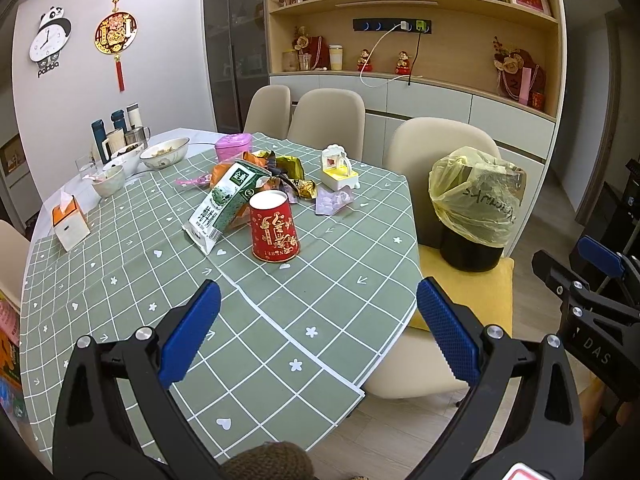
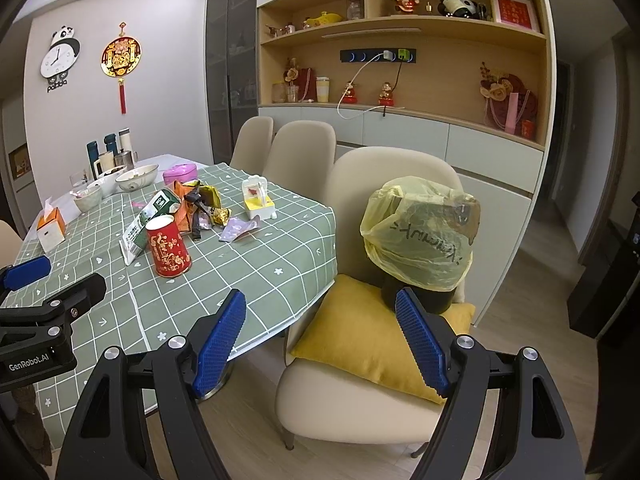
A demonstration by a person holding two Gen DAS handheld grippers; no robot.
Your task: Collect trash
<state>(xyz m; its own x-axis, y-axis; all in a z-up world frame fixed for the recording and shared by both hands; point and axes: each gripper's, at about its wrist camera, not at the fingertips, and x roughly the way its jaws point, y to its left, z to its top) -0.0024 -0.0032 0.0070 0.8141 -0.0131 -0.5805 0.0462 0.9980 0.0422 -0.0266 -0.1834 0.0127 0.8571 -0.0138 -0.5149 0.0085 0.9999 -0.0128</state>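
Observation:
A red paper cup point(image 1: 274, 228) stands upside down on the green checked tablecloth point(image 1: 280, 320). Behind it lie a green and white milk carton point(image 1: 224, 204) and a heap of crumpled wrappers point(image 1: 280, 176). A black bin lined with a yellow bag point(image 1: 476, 200) stands on a yellow cushion on the near chair. My left gripper point(image 1: 320, 332) is open and empty above the table's near edge. My right gripper point(image 2: 320, 340) is open and empty, in front of the bin point(image 2: 420, 236) and cushion. The cup point(image 2: 168, 248) and carton point(image 2: 150, 220) also show in the right wrist view.
A tissue box point(image 1: 70, 222), bowls point(image 1: 164, 154), flasks and a pink box point(image 1: 234, 145) stand at the table's far left. A white and yellow toy point(image 1: 340, 170) sits near the wrappers. Beige chairs point(image 1: 324, 118) line the far side. A shelf wall stands behind.

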